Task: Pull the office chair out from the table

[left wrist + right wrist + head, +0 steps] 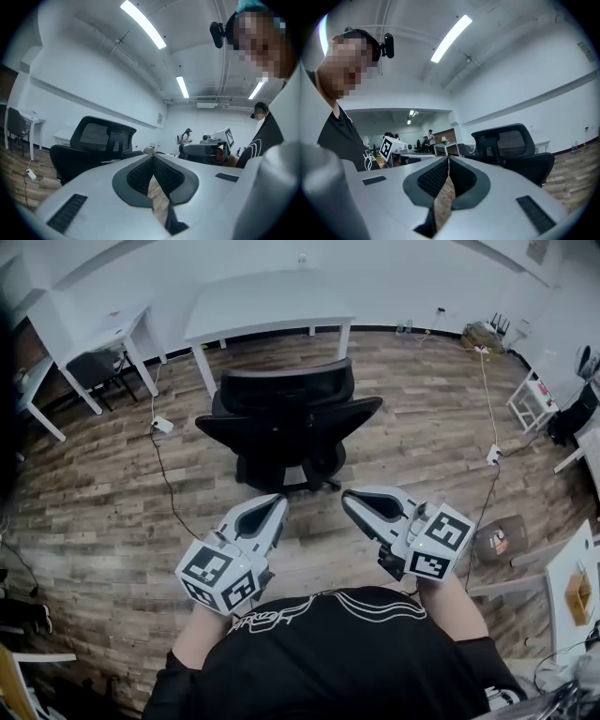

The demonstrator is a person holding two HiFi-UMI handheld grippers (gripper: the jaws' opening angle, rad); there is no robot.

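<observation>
The black office chair stands on the wood floor a little in front of the white table, its mesh back turned toward me. My left gripper and right gripper hover side by side just short of the chair, tips angled toward each other, touching nothing. Both are shut and empty. In the left gripper view the jaws meet with the chair off to the left. In the right gripper view the jaws meet and the chair stands to the right.
White desks with another dark chair line the left wall. A power strip and cable lie on the floor to the chair's left. A second cable and a small white shelf are at the right.
</observation>
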